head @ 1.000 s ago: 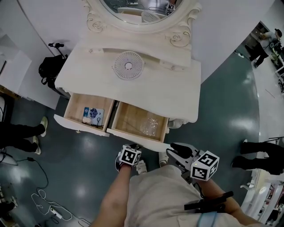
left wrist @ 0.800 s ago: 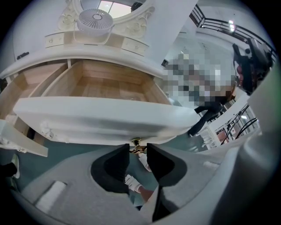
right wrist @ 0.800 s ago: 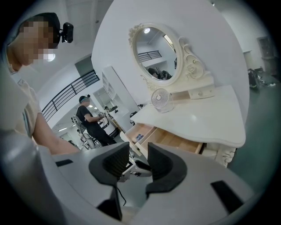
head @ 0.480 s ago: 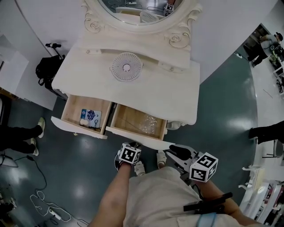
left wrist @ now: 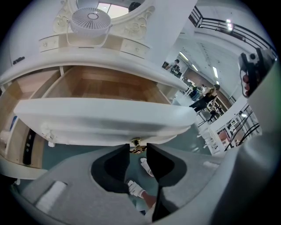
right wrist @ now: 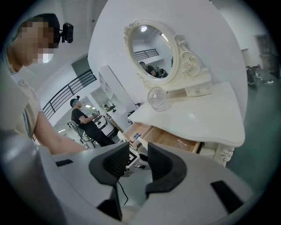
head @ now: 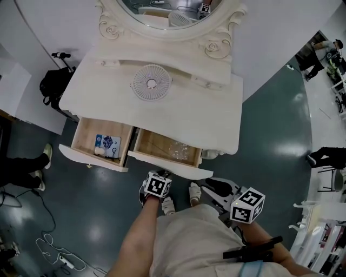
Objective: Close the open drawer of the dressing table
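The white dressing table (head: pixel 178 116) has two drawers pulled out. The right drawer (head: pixel 162 147) holds a clear plastic bag. My left gripper (head: pixel 160 176) is at that drawer's white front (left wrist: pixel 105 118). In the left gripper view its jaws (left wrist: pixel 138 149) stand apart, with the small brass knob (left wrist: pixel 136 143) at the gap between their tips. I cannot see the pads pressing on it. The left drawer (head: pixel 92 138) holds a blue patterned item (head: pixel 108 145). My right gripper (head: pixel 210 184) hangs open and empty below the table's right front corner, away from both drawers.
A round white fan (head: pixel 151 83) stands on the tabletop under the oval mirror (head: pixel 167 16). A black bag (head: pixel 51 86) sits left of the table. A person's legs (head: pixel 21 162) and floor cables (head: pixel 48 243) are at the left. Other people stand at the far right.
The right drawer shows less of its inside than before; it has slid a little into the table. My left gripper has followed its front. The right gripper has stayed where it was.
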The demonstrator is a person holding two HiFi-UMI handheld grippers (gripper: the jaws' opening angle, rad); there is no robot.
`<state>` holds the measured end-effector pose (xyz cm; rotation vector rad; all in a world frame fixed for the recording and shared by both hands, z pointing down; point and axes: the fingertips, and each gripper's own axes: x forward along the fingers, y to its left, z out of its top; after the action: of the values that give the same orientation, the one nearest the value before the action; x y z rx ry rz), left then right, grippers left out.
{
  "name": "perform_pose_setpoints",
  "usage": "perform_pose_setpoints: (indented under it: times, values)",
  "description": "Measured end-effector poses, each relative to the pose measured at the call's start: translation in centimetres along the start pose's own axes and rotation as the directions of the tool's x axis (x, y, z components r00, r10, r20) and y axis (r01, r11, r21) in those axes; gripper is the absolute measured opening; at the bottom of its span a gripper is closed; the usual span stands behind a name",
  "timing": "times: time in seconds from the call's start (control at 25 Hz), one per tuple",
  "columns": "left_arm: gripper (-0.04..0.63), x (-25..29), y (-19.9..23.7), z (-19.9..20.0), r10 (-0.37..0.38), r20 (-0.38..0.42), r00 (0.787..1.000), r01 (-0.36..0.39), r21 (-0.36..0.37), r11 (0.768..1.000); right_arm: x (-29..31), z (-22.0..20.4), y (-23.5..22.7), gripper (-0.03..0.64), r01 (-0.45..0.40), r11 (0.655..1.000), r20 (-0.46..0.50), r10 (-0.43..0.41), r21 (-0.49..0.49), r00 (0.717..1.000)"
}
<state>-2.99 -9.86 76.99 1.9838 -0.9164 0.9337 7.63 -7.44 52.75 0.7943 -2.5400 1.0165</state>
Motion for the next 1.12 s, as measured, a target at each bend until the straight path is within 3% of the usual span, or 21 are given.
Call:
perform_pose_setpoints:
  times: [1.12]
  values:
    - [0.124, 1.8, 1.6, 4.5, 0.033, 0.028, 0.999, -0.034, 0.012, 0.999, -0.3, 0.2, -2.1, 0.133, 0.028, 0.999, 0.002, -0.028, 0.03, 1.0]
